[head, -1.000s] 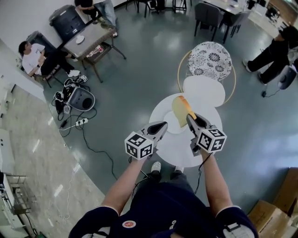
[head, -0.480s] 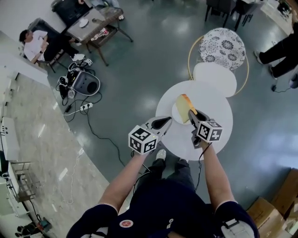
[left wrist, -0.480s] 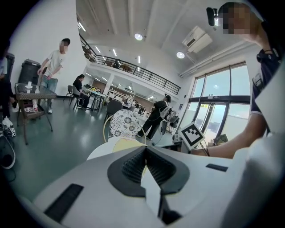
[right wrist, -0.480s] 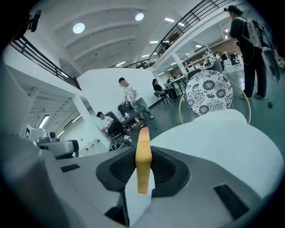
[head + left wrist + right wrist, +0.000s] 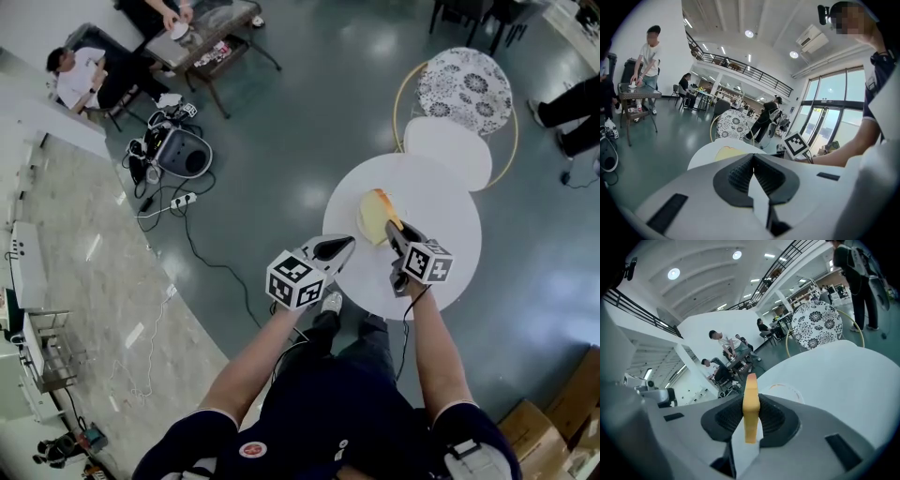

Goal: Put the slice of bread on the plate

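Right gripper view: jaws pinch bread slice (image 5: 751,401) upright; plate (image 5: 787,391) beyond

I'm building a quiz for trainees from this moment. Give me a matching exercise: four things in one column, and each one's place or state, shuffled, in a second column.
Things:
1. slice of bread
2. left tool
3. plate
4. patterned seat

Places or states:
A. jaws together, nothing in them
B. on the floor beyond the white table
C. clamped between the right tool's jaws
D. bare, on that table

Pairs: 1-C; 2-A; 3-D; 4-B
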Demonstrator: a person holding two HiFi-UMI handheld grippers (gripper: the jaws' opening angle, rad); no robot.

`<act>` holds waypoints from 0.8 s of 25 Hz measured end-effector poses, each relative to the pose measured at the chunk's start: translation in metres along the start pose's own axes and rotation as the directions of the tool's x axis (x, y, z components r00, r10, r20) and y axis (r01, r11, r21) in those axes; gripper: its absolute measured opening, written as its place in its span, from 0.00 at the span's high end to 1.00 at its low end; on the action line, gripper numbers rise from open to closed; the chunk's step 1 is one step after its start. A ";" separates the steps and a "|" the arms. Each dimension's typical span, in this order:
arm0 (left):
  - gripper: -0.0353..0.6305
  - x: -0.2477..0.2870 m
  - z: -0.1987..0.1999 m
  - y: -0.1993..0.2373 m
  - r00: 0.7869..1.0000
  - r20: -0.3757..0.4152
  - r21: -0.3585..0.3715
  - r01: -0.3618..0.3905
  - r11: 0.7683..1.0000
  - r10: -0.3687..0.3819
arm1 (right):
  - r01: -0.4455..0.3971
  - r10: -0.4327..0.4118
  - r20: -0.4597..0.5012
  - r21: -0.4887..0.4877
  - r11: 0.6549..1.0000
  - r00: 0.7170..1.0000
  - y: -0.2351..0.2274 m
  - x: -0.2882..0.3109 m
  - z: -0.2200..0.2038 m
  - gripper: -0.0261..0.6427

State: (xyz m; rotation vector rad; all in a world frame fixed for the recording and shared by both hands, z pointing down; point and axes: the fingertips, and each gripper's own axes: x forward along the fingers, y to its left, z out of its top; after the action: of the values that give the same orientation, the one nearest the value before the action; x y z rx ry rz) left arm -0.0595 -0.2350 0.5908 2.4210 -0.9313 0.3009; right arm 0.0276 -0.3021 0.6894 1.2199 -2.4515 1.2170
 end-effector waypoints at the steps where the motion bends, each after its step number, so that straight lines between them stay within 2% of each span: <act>1: 0.94 0.000 -0.002 0.000 1.000 -0.003 -0.001 0.000 1.000 0.000 | 0.001 -0.001 0.000 0.009 1.000 1.000 -0.003 0.000 -0.002 0.83; 12: 0.94 0.006 -0.009 -0.007 0.999 -0.033 -0.006 0.009 1.000 -0.010 | 0.073 -0.073 -0.020 0.025 0.997 0.997 -0.033 0.001 -0.009 0.83; 20: 0.94 0.010 -0.016 -0.009 0.999 -0.052 -0.015 0.002 1.000 -0.002 | 0.172 -0.172 -0.027 -0.004 0.985 0.985 -0.053 0.001 -0.007 0.79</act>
State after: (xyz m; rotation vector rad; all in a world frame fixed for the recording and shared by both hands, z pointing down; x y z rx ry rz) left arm -0.0466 -0.2259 0.6043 2.3884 -0.9050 0.3536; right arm 0.0631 -0.3156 0.7264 1.3727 -2.2733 1.1761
